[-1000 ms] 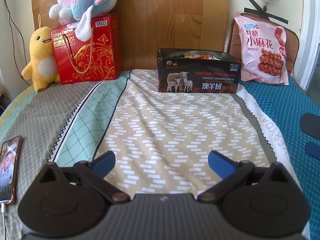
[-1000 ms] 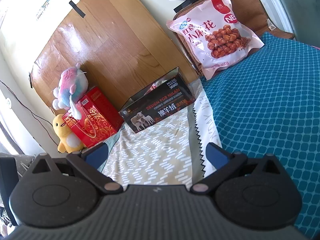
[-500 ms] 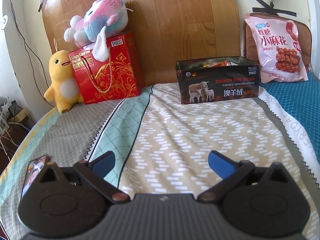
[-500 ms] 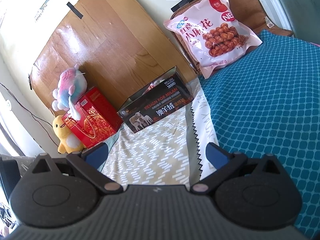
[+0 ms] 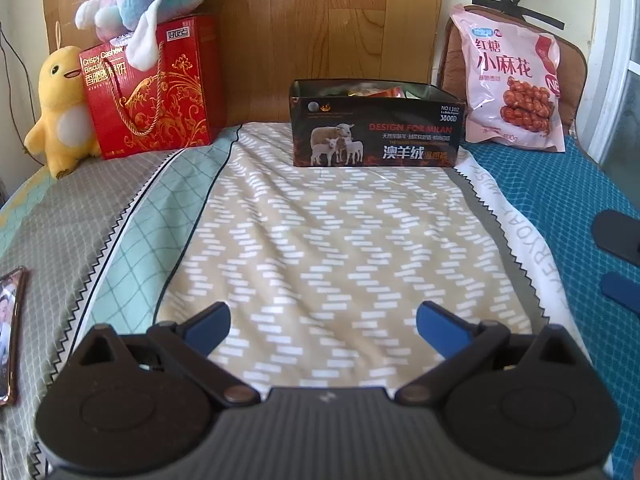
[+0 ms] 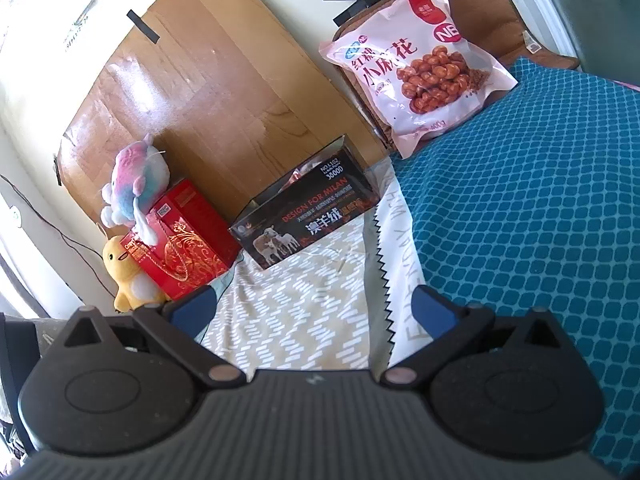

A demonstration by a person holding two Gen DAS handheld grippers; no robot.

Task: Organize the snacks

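both the left claw (image 5: 323,319) and right claw (image 6: 313,307) are held released, nothing gripped. the pink snack bag (image 5: 513,85) is propped right of the black box (image 5: 376,128).

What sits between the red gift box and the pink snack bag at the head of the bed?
In the left wrist view, the open black box with snack packets inside stands between the red gift box and the pink snack bag.

2 plush toys (image 5: 60,108), phone (image 5: 10,320), wooden headboard (image 5: 320,20).
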